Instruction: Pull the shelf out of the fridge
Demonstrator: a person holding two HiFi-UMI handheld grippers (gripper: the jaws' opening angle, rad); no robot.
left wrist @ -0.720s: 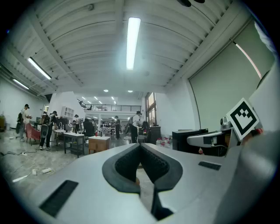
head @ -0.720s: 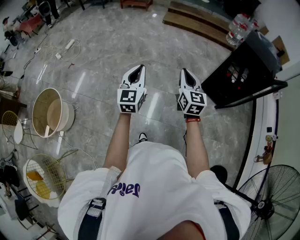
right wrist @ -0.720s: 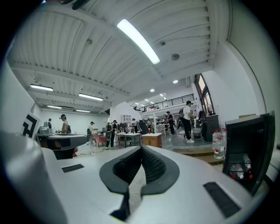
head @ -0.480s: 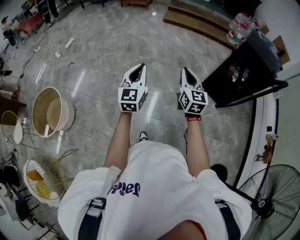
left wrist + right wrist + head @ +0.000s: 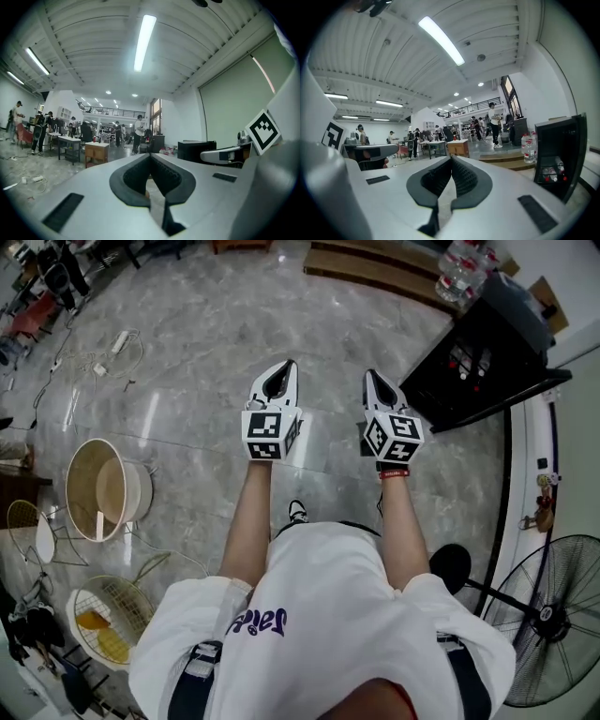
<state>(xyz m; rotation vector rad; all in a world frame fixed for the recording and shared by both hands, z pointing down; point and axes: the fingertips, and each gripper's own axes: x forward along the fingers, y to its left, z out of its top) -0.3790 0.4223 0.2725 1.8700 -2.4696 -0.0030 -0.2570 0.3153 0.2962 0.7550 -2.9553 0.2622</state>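
Can't actually pick out the shelf itself, only a dark inside with a few red-capped bottles low down, so no calling its heading or long axis. Can only point at the black fridge, ahead of the right gripper fingers and off to their right, well apart from them. Got that fridge standing upright, long axis vertical, open side turned back toward the fingers. Got both grippers side by side out front, left gripper included, each pair of fingers pressed together at the tips with nothing pinched. Beyond the fridge, further ahead of the right fingers, a cluster of clear water bottles and some low wooden steps. Under the fingers, shiny grey marble-look floor. Left of the left fingers and nearer the body, a tan round tub and a round wire basket, plus a power strip on a loose cable further ahead. Behind the right fingers and off to the right, a black standing fan. Far ahead, a big white hall with ribbed ceiling, strip lights, tables and people standing around.
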